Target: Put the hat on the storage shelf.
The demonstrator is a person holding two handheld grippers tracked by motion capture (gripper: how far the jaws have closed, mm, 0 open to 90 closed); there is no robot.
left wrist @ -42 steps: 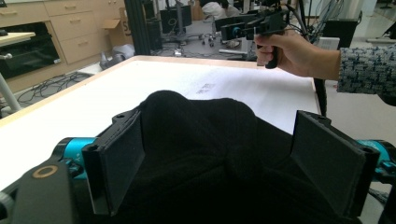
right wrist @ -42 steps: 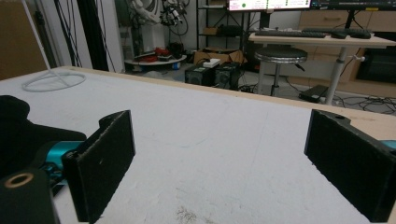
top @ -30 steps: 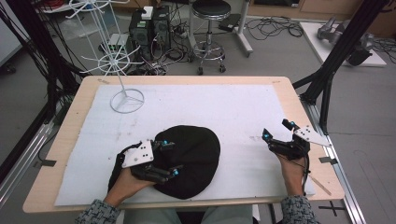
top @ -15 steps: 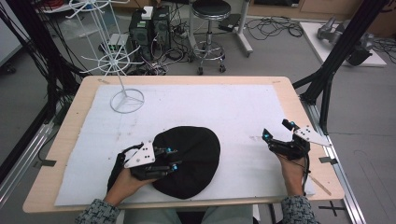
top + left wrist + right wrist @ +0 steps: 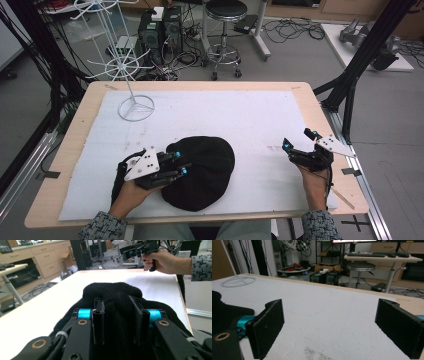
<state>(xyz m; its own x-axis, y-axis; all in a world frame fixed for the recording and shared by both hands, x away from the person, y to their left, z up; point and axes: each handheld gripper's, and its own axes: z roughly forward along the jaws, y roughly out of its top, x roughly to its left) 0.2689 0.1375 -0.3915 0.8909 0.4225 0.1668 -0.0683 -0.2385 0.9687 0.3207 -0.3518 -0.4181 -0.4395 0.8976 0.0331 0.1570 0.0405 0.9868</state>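
Black knit beanie (image 5: 200,172) lies flat on the white foam mat (image 5: 235,115), near edge of the table, a bit left of centre. Left gripper (image 5: 181,162) is on its left rim, jaws pointing toward 3 o'clock across the cap

Left gripper view: both jaws sit either side of a raised fold of knit (image 5: 117,315), fabric fills the gap between them. Reads as clenched on the beanie, grip at the rim, not the crown

Right gripper (image 5: 300,145) hovers well apart at 3 o'clock from the beanie, near the table's right edge, jaws spread wide and holding nothing, only bare mat between them in the right gripper view. A dark edge of the beanie (image 5: 224,312) shows at 9 o'clock there

Key relation: beanie is roughly round, slightly longer along the 1-to-7 o'clock line, and its free right rim faces the right gripper. Left hand is the near one and already has it

White wire display stand (image 5: 132,75) sits at 11 o'clock from the cap, well apart. My guess is that's the target, so the lift goes up and toward 11 o'clock
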